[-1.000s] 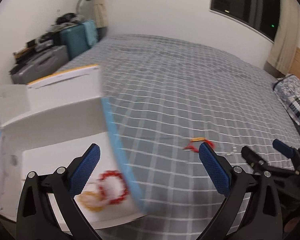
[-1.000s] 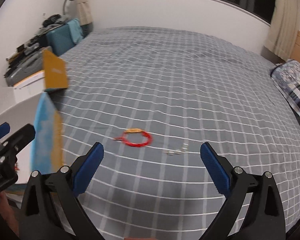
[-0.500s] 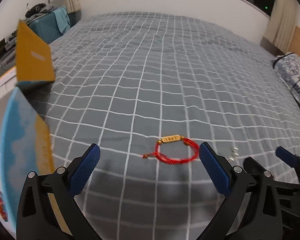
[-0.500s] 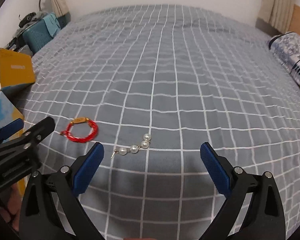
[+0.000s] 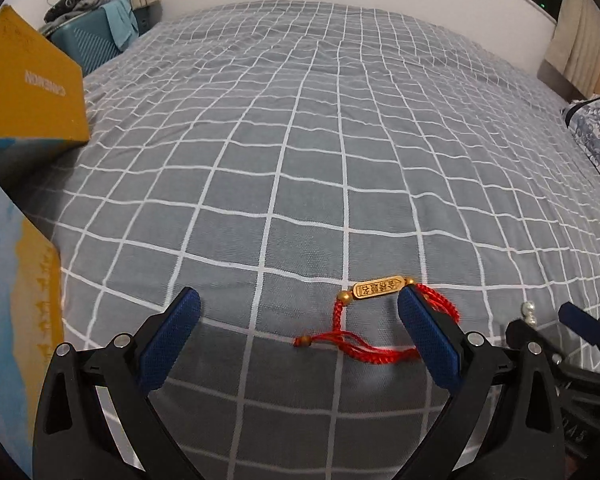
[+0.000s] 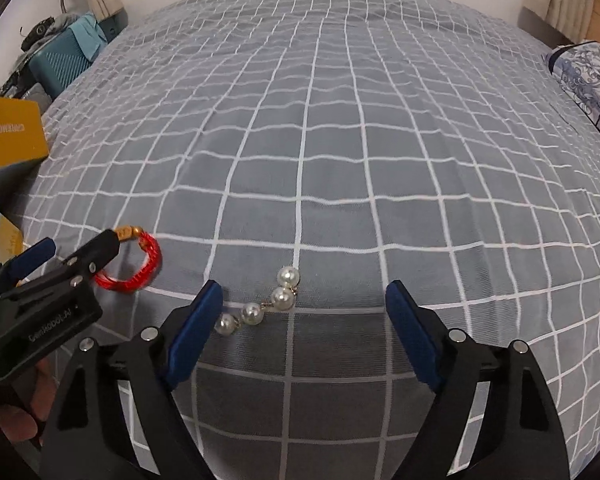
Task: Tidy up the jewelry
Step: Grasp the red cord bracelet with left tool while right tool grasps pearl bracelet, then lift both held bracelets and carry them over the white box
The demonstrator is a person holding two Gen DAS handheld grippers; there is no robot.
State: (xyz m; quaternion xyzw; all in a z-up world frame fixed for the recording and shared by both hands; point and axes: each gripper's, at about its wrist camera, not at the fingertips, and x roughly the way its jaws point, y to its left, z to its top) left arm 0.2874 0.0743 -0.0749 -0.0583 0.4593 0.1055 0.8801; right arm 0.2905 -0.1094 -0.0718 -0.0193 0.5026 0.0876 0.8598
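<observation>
Both grippers are angled steeply down over the grey checked bedspread (image 5: 300,160), side by side. The left gripper (image 5: 298,312) is spread wide with nothing gripped, its right pad sitting in front of the red cord bracelet (image 5: 364,332) lying flat on the bed. The right gripper (image 6: 304,302) has just been closing a bit but is still well apart, empty, with the pearl strand (image 6: 260,308) lying between its pads, nearest the left one.
</observation>
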